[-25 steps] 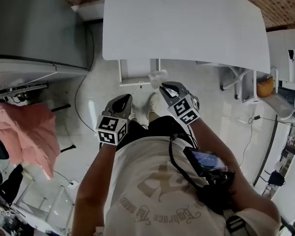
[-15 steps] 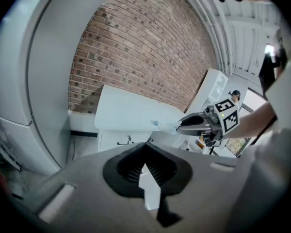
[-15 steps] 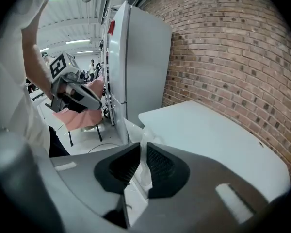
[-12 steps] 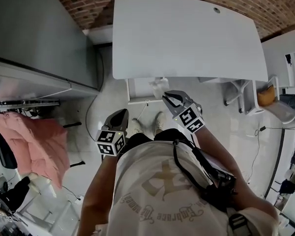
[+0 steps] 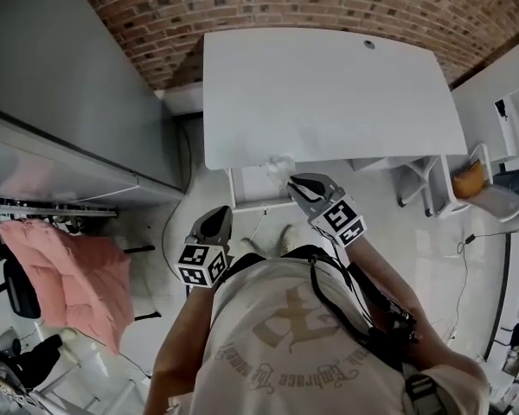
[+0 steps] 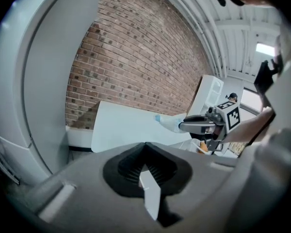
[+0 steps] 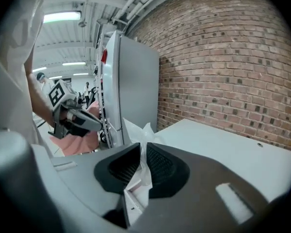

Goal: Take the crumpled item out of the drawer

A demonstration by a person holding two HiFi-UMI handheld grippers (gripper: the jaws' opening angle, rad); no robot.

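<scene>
2 hand-held grippers are showing in the head view: the right hand-held gripper (image 5: 296, 182) is pinching the crumpled item (image 5: 279, 162) by the white surface's (image 5: 329, 85) near edge, and the left hand-held gripper (image 5: 221, 216) is hanging apart, nearer and to the left. In the left gripper view, its jaws are sitting together, empty. In the right gripper view, the jaws are clamping narrowly on the clear crumpled item.

We are seeing only the upper part of the crumpled plastic (image 7: 144, 127); the rest is hiding between the right gripper's (image 7: 139, 152) jaws. In the head view the table (image 5: 329, 93) is covering whatever lies beneath it, and the orange thing (image 5: 469, 180) is looking too small to name.
</scene>
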